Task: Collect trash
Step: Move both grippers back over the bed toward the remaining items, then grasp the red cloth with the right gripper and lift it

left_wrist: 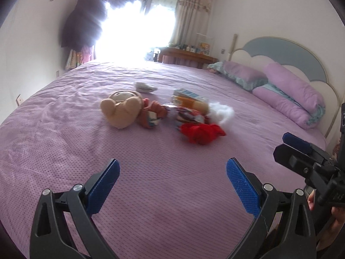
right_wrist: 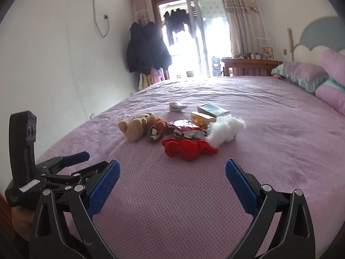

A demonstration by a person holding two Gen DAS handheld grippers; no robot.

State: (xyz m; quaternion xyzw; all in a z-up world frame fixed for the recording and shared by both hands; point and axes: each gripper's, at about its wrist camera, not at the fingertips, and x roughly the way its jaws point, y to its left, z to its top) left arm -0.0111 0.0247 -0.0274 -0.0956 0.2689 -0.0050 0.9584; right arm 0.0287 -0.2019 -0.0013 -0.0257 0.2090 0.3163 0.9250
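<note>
A pile of trash lies mid-bed: a crumpled red bag, a red and silver snack wrapper, white stuffing, an orange box, a blue-grey box and a crumpled white paper. My left gripper is open and empty, well short of the pile. My right gripper is open and empty too; it also shows at the right edge of the left wrist view.
A tan teddy bear and an orange plush toy lie left of the trash. The purple bedspread covers the bed. Purple pillows lie by the headboard. A wooden desk stands beyond.
</note>
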